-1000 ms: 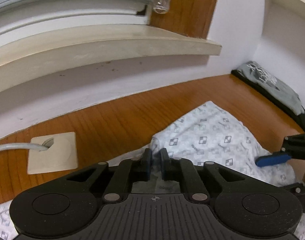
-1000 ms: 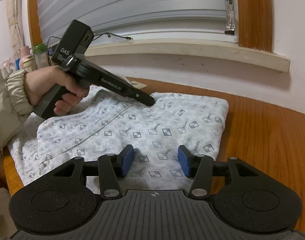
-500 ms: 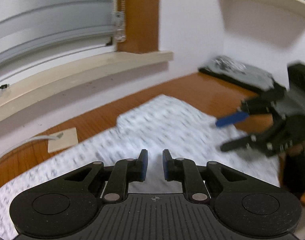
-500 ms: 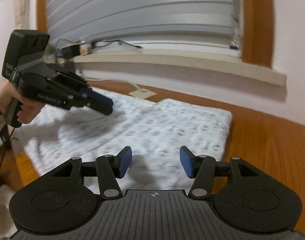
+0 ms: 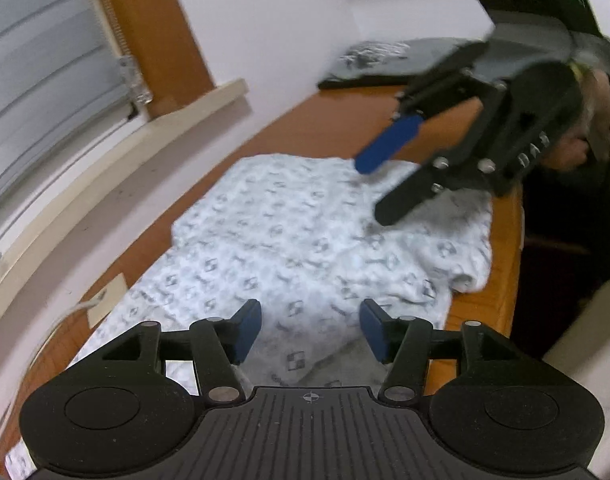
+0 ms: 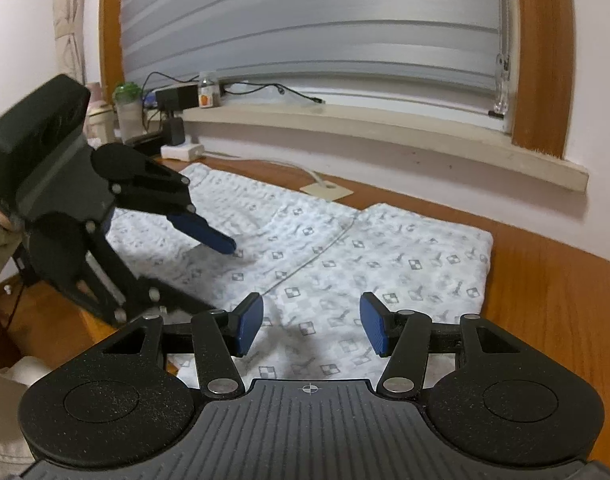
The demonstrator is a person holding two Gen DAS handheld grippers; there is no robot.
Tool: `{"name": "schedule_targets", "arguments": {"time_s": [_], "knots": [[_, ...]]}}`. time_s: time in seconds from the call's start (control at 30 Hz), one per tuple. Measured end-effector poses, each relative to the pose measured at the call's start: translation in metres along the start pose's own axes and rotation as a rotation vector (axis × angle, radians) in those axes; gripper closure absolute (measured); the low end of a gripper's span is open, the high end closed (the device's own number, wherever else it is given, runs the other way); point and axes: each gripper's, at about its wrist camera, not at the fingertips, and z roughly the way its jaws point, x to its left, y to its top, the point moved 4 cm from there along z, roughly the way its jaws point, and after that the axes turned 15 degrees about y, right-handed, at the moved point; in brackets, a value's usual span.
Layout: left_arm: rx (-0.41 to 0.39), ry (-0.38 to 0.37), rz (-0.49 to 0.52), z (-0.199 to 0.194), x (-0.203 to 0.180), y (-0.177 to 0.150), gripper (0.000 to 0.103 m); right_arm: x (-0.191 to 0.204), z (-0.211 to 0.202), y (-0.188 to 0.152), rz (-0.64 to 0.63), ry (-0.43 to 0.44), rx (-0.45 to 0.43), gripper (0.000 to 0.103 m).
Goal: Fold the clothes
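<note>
A white garment with a grey check motif (image 6: 385,248) lies flat on the wooden table (image 6: 545,280), with a seam line across its middle. My right gripper (image 6: 311,328) hovers open just over its near edge with nothing between the fingers. My left gripper (image 5: 311,330) is also open and empty above the same garment (image 5: 285,240). Each gripper shows in the other's view. The left gripper (image 6: 193,276) is at the left with one blue pad (image 6: 209,232) low over the cloth, while the right gripper (image 5: 375,192) hangs at the upper right, held by a hand.
A folded grey garment (image 5: 385,54) lies at the far end by the wall. A beige socket plate (image 6: 325,190) with a white cable sits behind the cloth. The window sill (image 6: 385,128) carries a bottle, a charger and cables. The table's front edge (image 5: 509,280) drops off beside the garment.
My left gripper has let go of the cloth edge, opened wide, lifted and swung to the right. The right gripper stays open above the garment.
</note>
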Motion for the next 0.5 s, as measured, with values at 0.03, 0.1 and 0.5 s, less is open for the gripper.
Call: {"name": "schedule_targets", "arguments": {"time_s": [0.03, 0.1, 0.5], "knots": [[0.0, -0.013, 0.011, -0.001, -0.003, 0.0, 0.041, 0.001, 0.0, 0.0, 0.001, 0.0, 0.0, 0.049], [-0.003, -0.024, 0.034, -0.001, -0.006, 0.0, 0.032, 0.003, 0.0, 0.0, 0.001, 0.003, 0.0, 0.049], [-0.047, -0.029, 0.105, 0.015, -0.023, 0.011, 0.061, 0.014, -0.009, -0.014, -0.047, 0.003, 0.053, 0.048]]}}
